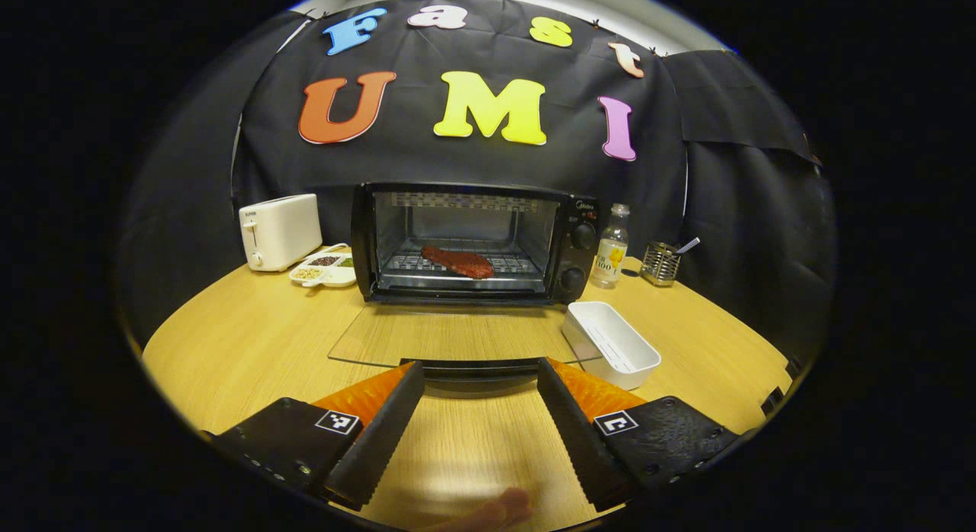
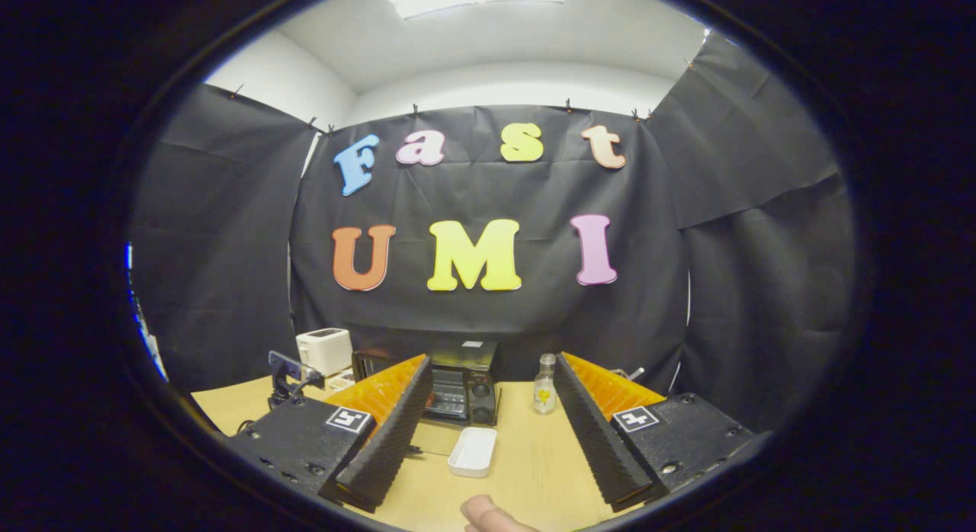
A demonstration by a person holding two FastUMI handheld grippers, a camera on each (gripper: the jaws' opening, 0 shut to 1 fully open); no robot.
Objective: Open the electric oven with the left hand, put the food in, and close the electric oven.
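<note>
Left gripper view: the left claw (image 1: 480, 410), fingers apart and holding nothing, hovers over the round wooden desk (image 1: 252, 341) before the black electric oven (image 1: 473, 242). Its glass door (image 1: 450, 338) lies folded down; the reddish-brown piece of food (image 1: 457, 261) rests on the rack inside. A white rectangular tray (image 1: 610, 343) sits just beside the door.

Right gripper view: the right claw (image 2: 492, 425), likewise apart and empty, is raised well back from the oven (image 2: 461, 391).

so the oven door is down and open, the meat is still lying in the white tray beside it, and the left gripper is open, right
Not quite. The left gripper view shows the meat on the rack inside the oven; the white tray is empty. The door is down, and the left gripper is open.
</note>
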